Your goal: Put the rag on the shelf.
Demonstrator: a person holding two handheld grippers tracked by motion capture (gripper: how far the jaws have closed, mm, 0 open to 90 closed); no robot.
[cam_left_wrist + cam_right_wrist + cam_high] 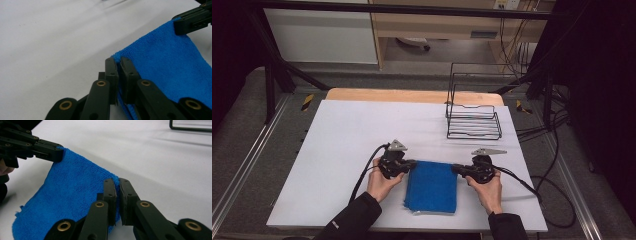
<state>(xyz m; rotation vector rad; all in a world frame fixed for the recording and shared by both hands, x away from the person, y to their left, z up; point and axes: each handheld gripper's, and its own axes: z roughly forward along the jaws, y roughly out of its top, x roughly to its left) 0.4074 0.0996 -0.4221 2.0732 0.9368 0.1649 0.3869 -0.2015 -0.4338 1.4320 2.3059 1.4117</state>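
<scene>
Left gripper (119, 62) pinching blue cloth (170, 65) corner; right gripper (180, 25) apparently clamping far corner; white table (50, 45).

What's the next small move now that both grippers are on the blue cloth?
Probably lift both far corners together. The left gripper and right gripper are each shut on a far corner of the blue cloth, which lies folded on the white table.

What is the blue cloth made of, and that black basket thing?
The blue cloth looks like soft microfibre terry: its surface is fuzzy and matte, with tiny loops and a frayed corner. The black basket seems to be thin metal wire with a dark coating; you can see the table through its bars.
</scene>
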